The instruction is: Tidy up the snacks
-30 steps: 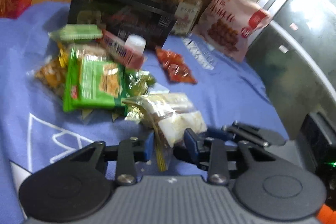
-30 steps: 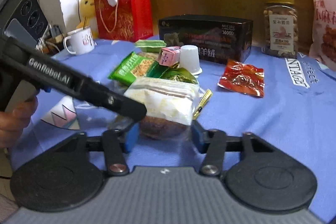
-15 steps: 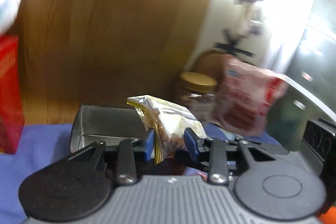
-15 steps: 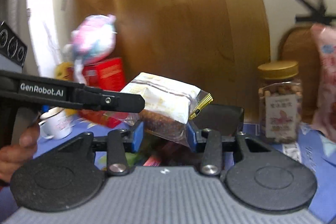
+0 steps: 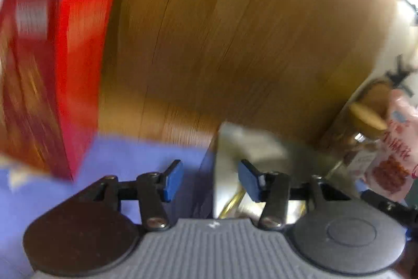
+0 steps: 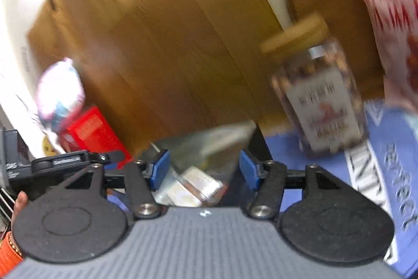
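Both views are motion-blurred. My left gripper is open and empty, over the near left corner of the dark snack box. My right gripper is open, and the clear bag of snacks lies loose just below its jaws, at the front of the dark box. A gold edge of the bag shows under the left gripper's right finger. The left gripper's body reaches in from the left in the right wrist view.
A red gift bag stands left on the blue cloth. A jar of nuts with a gold lid and a pink snack bag stand right. A wooden panel rises behind. A plush toy sits far left.
Both grippers carried the clear bag up and toward the dark box, then opened and let it go. Both cameras have swung since.
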A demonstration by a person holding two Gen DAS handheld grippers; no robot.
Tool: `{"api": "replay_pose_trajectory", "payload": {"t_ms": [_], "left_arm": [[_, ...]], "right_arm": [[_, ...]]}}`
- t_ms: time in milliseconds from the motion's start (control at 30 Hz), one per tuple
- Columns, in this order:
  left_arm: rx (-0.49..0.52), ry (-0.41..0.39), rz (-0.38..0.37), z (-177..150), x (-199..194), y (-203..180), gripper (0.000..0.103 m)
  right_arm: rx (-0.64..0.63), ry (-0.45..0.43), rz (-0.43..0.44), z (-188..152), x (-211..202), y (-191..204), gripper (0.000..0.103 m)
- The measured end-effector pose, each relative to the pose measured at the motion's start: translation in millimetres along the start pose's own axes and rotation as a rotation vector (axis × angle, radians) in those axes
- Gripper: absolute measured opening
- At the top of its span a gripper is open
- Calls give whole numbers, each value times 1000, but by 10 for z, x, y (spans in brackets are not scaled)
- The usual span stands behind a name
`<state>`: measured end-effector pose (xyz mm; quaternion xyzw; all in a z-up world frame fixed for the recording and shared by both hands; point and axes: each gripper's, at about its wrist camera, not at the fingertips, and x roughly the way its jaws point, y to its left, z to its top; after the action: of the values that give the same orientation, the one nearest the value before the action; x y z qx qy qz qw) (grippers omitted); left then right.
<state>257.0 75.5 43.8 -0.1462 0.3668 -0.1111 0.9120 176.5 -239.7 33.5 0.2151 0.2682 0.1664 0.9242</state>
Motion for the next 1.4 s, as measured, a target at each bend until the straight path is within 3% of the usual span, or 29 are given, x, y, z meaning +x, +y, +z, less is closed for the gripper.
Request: {"api": "replay_pose_trajectory", "payload": {"t_ms": [67,100,200,333,433,500,567,633,733,867,967,1100,1167,1200,1233,1300,1400], "left_arm": [[3,49,-3,-100,129,-3,31],[3,58,-28,-156,156,-33,33],[15,43,4,-296,77,-153,33],[31,45,-18,-465,-127,-223,35],[9,-28,-16,-498,-466,-136,45],[-15,-83,-54,-571,-733,-6,45],[-54,-98,-88,-720,-918,95,45],[-79,-78,-124,-923,-1035,145,44],[-96,-34,-151,-1147,-1114,142,44],[-93,10,-179,-1381,-1198,99,44],[-71,38,-193,-1491,-1323,25,44],[-13,60,-237,-1610,-1398,-182,44],[31,72,-261,-1663,-1406,-344,44],[58,78,-272,-1688,-1402,-444,44],[84,80,-283,-1713,-1396,-541,44],[132,83,-295,-1762,-1375,-729,44],[193,76,-269,-1833,-1345,-940,45]], "right_arm": [[15,22,-16,-80,97,6,63],[28,26,-17,-98,133,18,63],[52,22,-12,-113,172,62,64],[70,9,-31,-111,-9,26,64],[74,-80,-76,-101,-305,77,64],[48,-123,-35,-211,-615,187,64],[37,-78,63,-426,-805,370,64],[27,61,156,-654,-929,465,63],[-7,189,165,-965,-734,691,60],[-167,193,87,-1100,-590,939,28],[-140,229,131,-985,-803,846,27],[-273,252,156,-1025,-1301,685,26],[-305,242,99,-1078,-1574,469,28],[-324,207,16,-1127,-1731,395,30],[-327,162,-87,-1154,-1946,219,40],[-262,98,-220,-1127,-2138,30,42],[-146,44,-161,-1208,-2381,-85,42]]}}
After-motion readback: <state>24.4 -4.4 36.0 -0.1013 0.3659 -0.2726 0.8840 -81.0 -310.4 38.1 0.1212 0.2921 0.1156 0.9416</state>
